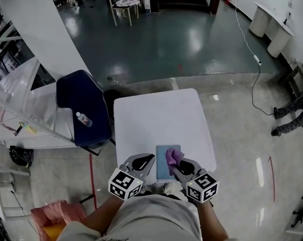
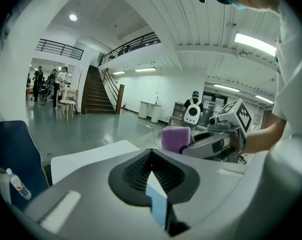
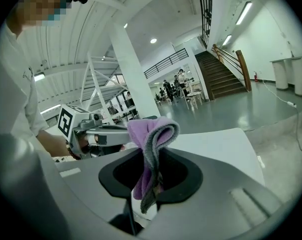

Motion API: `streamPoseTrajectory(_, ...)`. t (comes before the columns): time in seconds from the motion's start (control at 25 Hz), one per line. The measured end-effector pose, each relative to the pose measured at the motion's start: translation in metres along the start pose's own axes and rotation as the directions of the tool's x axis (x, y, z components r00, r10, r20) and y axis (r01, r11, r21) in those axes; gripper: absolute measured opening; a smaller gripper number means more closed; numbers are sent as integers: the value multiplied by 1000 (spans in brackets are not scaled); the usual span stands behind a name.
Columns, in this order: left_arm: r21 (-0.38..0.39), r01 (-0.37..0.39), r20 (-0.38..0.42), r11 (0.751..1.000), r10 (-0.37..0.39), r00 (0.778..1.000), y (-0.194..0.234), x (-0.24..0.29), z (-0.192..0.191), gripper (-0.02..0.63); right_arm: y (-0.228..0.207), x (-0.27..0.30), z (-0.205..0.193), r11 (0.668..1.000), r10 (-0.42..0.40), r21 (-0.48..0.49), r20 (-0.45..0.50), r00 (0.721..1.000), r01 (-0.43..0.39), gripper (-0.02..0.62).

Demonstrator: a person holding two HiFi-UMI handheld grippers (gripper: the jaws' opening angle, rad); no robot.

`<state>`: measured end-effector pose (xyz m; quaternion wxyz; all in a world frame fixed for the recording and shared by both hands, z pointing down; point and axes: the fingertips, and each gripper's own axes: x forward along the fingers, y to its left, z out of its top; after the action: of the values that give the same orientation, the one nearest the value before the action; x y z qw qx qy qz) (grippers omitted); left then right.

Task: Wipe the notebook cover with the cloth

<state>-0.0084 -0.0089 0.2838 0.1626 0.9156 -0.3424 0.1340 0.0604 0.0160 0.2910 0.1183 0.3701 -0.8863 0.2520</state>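
The notebook (image 1: pixel 163 157), blue-covered, lay flat near the worktop's (image 1: pixel 161 114) near edge, close in front of the person. Both tools were low over that edge, side by side, with the notebook between and just ahead of them.

The right tool (image 1: pixel 175 165) was pinching the cloth (image 1: pixel 173 157). In the right gripper view its jaws were clamped on a purple fold with a grey underside, which stood up above the tips and drooped over them. In the head view the cloth hung over the notebook's right part; whether it touched the cover could not be told.

The left tool (image 1: pixel 150 159) was at the notebook's left edge. In the left gripper view its jaws were pressed together at the tips with nothing gripped, and a strip of blue cover and white worktop showed through the slit lower down. From there the right tool and its cloth appeared just beside it, to its right.

Left of the worktop stood a dark blue chair (image 1: pixel 83 102) with a bottle (image 1: pixel 84 119) lying on its seat.
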Motion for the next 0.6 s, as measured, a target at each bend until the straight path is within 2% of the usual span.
streamPoseTrajectory(0.6,8,-9,1,1000,9,1000,-5,-11,-3,-2,11,-1,-2,999,31,-11,-2,1000,-31,100)
